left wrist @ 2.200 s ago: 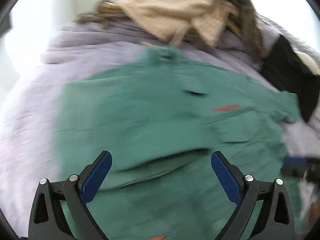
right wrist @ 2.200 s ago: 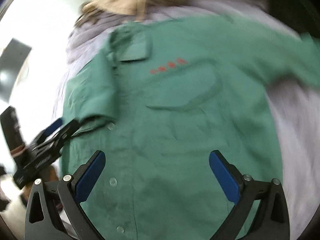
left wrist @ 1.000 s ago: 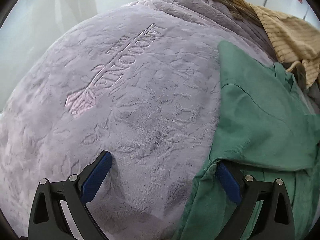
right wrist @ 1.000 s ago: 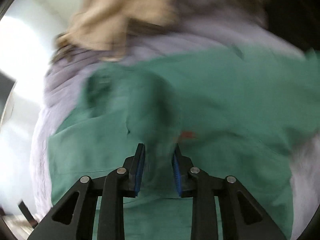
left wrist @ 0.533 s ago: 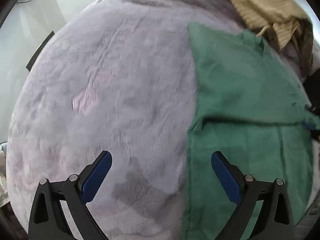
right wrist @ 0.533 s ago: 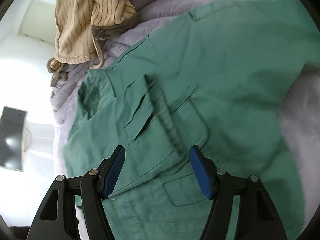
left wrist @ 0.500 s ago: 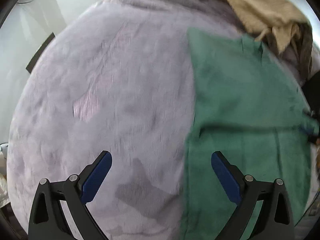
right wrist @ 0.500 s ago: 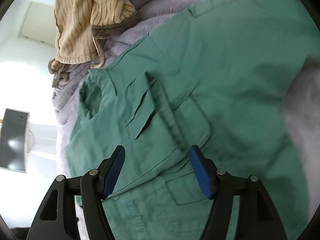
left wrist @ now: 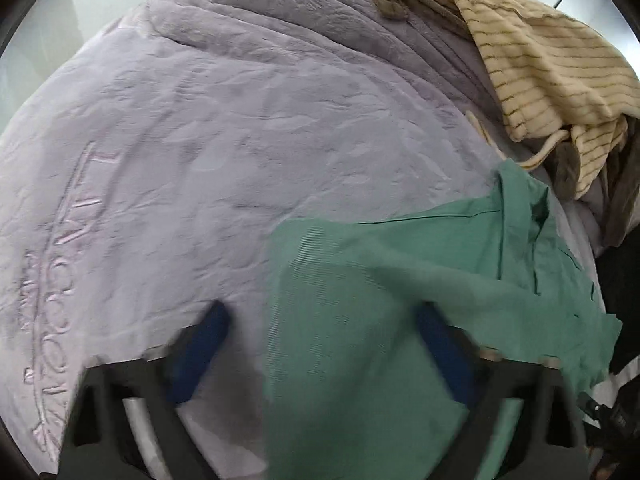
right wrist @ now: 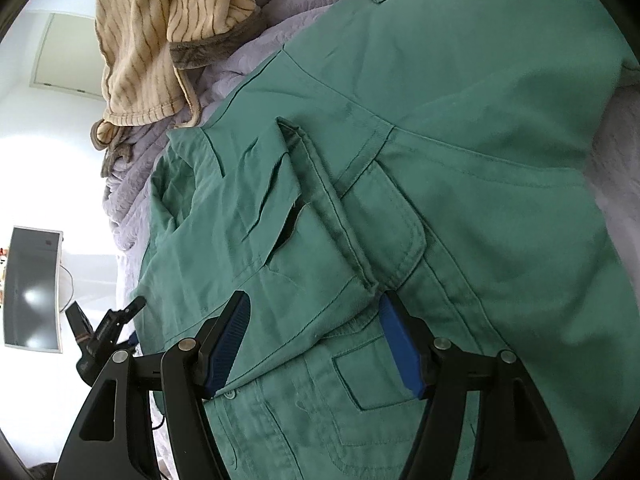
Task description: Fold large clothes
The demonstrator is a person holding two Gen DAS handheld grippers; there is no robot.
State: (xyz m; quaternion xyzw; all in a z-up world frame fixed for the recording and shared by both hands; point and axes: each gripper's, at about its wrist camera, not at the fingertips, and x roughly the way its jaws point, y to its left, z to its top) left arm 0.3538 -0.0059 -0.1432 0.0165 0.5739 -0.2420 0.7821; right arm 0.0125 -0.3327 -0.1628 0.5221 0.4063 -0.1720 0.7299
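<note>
A green work shirt (right wrist: pixel 460 208) lies spread on a lilac plush blanket (left wrist: pixel 224 152), with one side folded over its front. In the left wrist view the shirt's folded edge (left wrist: pixel 360 320) lies between the blurred fingers of my left gripper (left wrist: pixel 320 344), which is open and just above the cloth. My right gripper (right wrist: pixel 316 340) is open over the shirt's front, near a chest pocket (right wrist: pixel 384 236) and the button placket. The left gripper (right wrist: pixel 108 332) also shows at the left edge of the right wrist view.
A beige striped garment (left wrist: pixel 552 64) with grey trim is piled at the far side of the blanket; it also shows in the right wrist view (right wrist: pixel 160 40). A dark item (left wrist: pixel 620 280) lies at the right. A monitor (right wrist: pixel 32 288) stands beyond the bed.
My left gripper has moved lower and right, so the shirt's folded edge now lies between its fingers. My right gripper stays open and has moved slightly closer to the shirt front.
</note>
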